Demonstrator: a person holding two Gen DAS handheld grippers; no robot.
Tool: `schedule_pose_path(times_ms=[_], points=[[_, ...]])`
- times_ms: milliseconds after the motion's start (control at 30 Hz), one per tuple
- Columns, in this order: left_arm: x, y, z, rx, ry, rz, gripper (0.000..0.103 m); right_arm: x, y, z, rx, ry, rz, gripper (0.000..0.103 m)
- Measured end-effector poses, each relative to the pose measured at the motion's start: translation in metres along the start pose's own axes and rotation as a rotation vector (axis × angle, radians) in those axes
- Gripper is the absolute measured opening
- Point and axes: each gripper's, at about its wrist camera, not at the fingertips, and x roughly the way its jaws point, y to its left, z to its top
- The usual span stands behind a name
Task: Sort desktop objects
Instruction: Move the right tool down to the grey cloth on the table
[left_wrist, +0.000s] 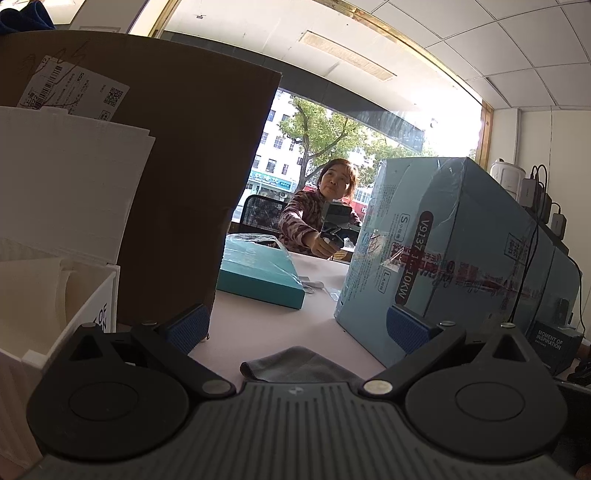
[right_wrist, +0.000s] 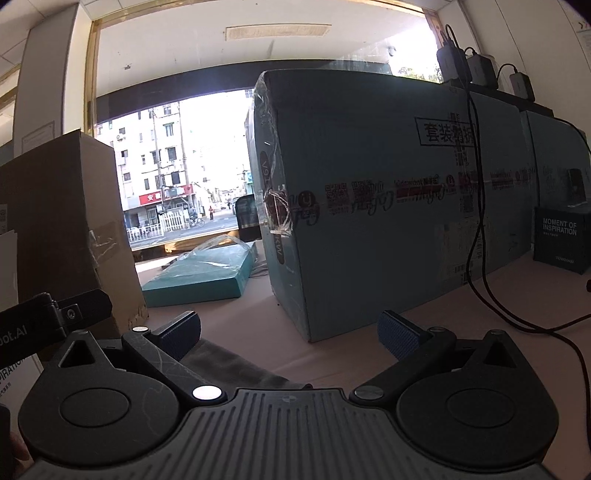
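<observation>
My left gripper (left_wrist: 297, 328) is open, low over the pale desk, its blue pads wide apart and nothing between them. A grey cloth (left_wrist: 295, 365) lies flat on the desk just under and behind its fingertips. My right gripper (right_wrist: 290, 330) is open too and holds nothing. The same grey cloth (right_wrist: 236, 363) lies beside its left finger. A white organiser box (left_wrist: 44, 302) stands at the left in the left wrist view. A black box printed "MOMENT OF INSPIRATION" (right_wrist: 561, 238) sits at the right.
A tall brown cardboard box (left_wrist: 177, 177) stands left, a big light-blue carton (right_wrist: 388, 199) right, a flat teal box (left_wrist: 258, 277) in the gap between them. Black cables (right_wrist: 480, 221) hang over the carton onto the desk. Across the desk a person (left_wrist: 314, 218) holds another gripper.
</observation>
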Motion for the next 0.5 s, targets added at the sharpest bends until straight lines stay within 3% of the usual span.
schedule_pose_path(times_ms=[233, 500], points=[[0.001, -0.004, -0.001, 0.026, 0.018, -0.031, 0.103, 0.018, -0.035, -0.006, 0.288, 0.117, 0.015, 0.103], [0.002, 0.007, 0.001, -0.060, 0.030, 0.002, 0.103, 0.036, -0.026, -0.010, 0.265, 0.236, 0.065, 0.103]])
